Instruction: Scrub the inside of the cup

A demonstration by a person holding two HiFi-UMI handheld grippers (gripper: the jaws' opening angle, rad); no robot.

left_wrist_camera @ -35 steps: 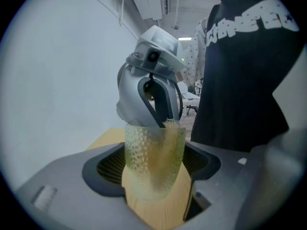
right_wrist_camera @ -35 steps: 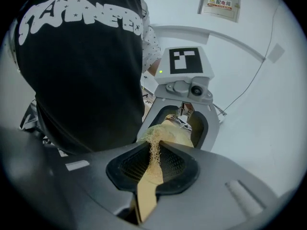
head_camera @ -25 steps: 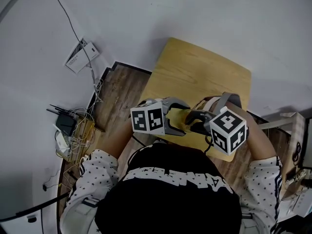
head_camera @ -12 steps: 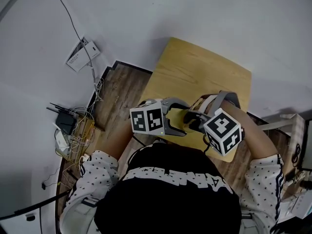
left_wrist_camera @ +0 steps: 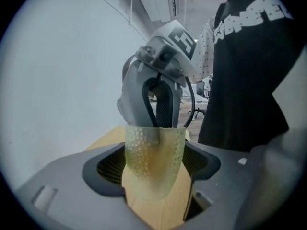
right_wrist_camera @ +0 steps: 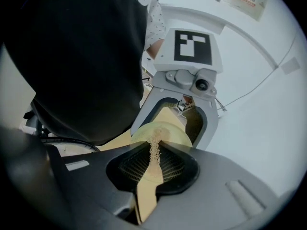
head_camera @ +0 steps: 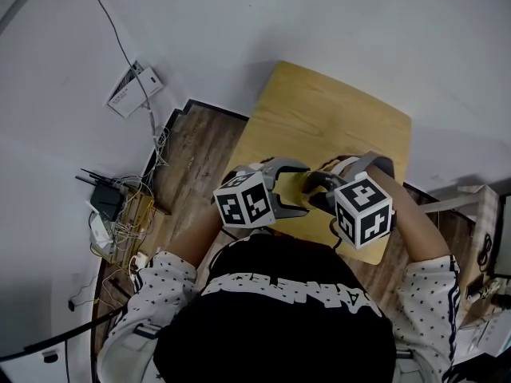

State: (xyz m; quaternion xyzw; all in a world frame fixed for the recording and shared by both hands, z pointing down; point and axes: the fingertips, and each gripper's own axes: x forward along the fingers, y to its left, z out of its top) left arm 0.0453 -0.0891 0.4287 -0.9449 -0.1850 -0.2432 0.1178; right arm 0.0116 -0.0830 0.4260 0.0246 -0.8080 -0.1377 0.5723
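A light wooden bench stands on a dark plank floor in the corner of a white-walled room. A knot of cables and a black router lie at the left, and one white box is fixed to the wall above them. From my remote seat I count one bench, one cup, one scrubber and two grippers, each gripper carrying one marker cube. Over the bench's near end, just in front of the person's black shirt, my left gripper has its jaws spread wide and clamped on the sides of the single cup. The cup is a see-through, yellow-green tumbler with a dimpled wall, tilted so that its mouth faces my right gripper. I cannot tell whether the cup's base touches the wood. The right gripper points steeply down, its jaws nearly together and pinched on a thin tuft of pale fibre, the scrubber. The tuft's far end reaches the cup's mouth. The two grippers meet tip to tip, the right one's jaws dipping past the cup's rim.
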